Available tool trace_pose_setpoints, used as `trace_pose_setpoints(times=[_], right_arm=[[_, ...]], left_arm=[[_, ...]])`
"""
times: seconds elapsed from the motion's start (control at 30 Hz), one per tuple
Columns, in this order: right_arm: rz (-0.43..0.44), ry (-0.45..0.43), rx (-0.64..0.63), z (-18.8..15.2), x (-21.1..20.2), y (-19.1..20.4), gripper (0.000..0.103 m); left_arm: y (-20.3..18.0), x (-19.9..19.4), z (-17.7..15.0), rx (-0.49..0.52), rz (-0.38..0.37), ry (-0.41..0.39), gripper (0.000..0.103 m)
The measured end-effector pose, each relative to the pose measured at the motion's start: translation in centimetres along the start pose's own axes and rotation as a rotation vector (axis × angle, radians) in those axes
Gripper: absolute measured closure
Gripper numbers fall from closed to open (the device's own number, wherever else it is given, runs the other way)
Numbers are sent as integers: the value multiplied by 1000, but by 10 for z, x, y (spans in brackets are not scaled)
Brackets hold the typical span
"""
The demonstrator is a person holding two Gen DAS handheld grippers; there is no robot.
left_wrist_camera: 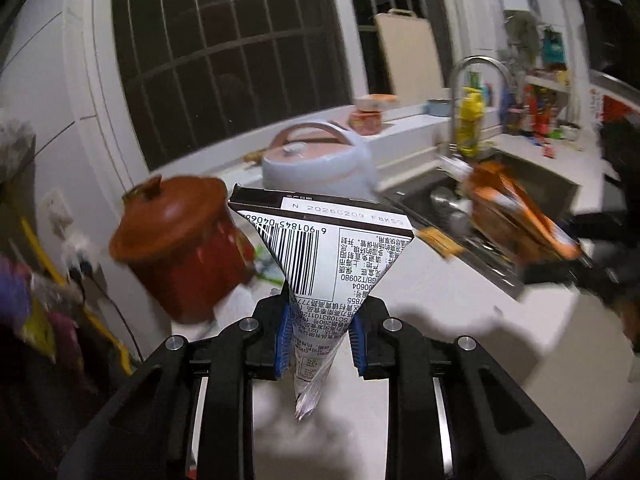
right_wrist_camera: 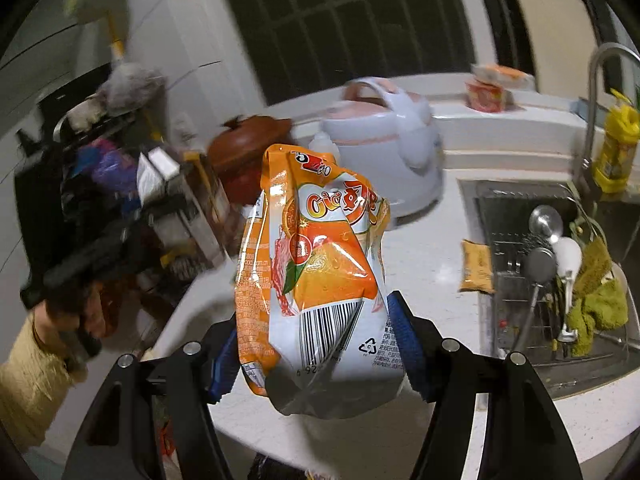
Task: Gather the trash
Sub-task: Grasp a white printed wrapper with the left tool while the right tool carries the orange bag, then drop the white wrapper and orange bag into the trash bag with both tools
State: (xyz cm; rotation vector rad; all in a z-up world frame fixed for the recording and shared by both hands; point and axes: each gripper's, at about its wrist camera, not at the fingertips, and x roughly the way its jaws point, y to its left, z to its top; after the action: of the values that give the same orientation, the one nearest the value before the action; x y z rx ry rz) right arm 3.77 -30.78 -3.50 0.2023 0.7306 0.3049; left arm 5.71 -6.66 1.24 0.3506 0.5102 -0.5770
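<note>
Left gripper (left_wrist_camera: pixel 319 332) around wrapper (left_wrist_camera: pixel 320 248)

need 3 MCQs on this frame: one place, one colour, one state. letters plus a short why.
1. Where does the small yellow-brown packet lie?
A. on the counter beside the sink
B. on the rice cooker's lid
C. inside the clay pot

2. What colour is the lidded clay pot?
A. green
B. reddish brown
C. white

3. What is the state of the left gripper?
A. wide open, nothing in it
B. shut on the black-and-white wrapper
C. shut on a spoon

Key:
1 A: the right wrist view shows the packet flat on the white counter at the sink's left edge.
2 B: in the left wrist view the pot and its lid are reddish brown, next to the white rice cooker.
3 B: the blue pads pinch the wrapper's narrow lower end, barcode facing the camera. The right gripper likewise holds the orange pouch.
</note>
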Motion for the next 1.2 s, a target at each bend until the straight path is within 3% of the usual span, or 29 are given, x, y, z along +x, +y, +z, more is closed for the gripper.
trace_pose_setpoints(times=[0.2,0.3,0.37,0.5,0.77,0.87,0.93,0.97,1.0,1.03,1.2], right_arm=[[143,111,-138,-48,-33,58,38],[184,258,-176,-90,-32,80,38],[194,352,-167,-117,-26,87,38],[185,541,-95,-189,10,86,38],[44,758,-74,-330,132,53,38],[-4,825,-72,-371,186,37,38],[-28,890,-53,-394,220,26,37],[-62,919,-49,-404,237,20,36],[-97,944,-53,-414,250,16,33],[-122,962,-51,-423,253,12,24],[-148,972,-6,-429,263,0,23]], left_arm=[[-23,-73,-87,-61,-146,100,80],[-34,-83,-145,-92,-182,292,79],[-40,-82,-178,-137,-199,368,79],[-61,-51,-252,-212,-240,494,79],[-109,62,-384,-379,-260,686,80],[-125,103,-431,-395,-233,754,79],[-131,133,-458,-415,-215,840,64],[-133,149,-472,-428,-214,890,46],[-131,158,-480,-434,-203,917,39],[-130,167,-487,-437,-182,938,39],[-117,169,-490,-475,-147,936,39]])
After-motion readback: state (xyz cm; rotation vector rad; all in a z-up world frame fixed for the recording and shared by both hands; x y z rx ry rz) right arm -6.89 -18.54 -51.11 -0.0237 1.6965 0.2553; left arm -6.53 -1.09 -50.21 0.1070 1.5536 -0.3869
